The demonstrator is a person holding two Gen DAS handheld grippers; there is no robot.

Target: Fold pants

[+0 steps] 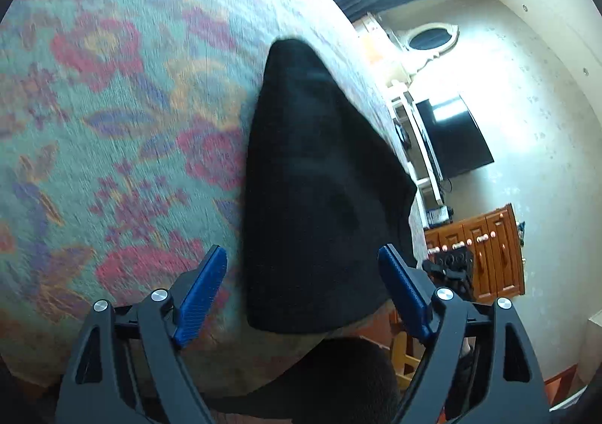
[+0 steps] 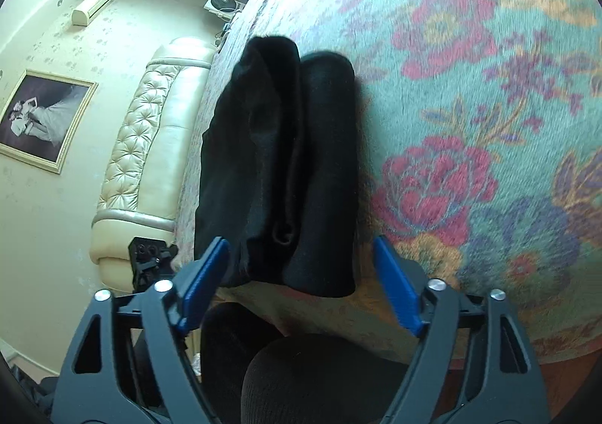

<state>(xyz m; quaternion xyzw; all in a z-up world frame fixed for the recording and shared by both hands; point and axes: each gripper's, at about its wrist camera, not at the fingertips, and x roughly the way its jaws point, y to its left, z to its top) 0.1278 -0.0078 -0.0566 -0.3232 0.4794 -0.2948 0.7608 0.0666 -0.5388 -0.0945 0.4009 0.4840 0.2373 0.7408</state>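
Black pants lie folded into a long narrow bundle on a floral blanket. In the right wrist view the pants show two lengthwise layers side by side. My left gripper is open above the near end of the bundle, holding nothing. My right gripper is open above the near end too, holding nothing. The other gripper shows small at the right edge of the pants in the left wrist view and at the left edge in the right wrist view.
The blanket covers a bed with a cream tufted headboard. A wooden cabinet, a dark television and white shelving stand past the bed's edge. My dark-clothed knees are at the near edge.
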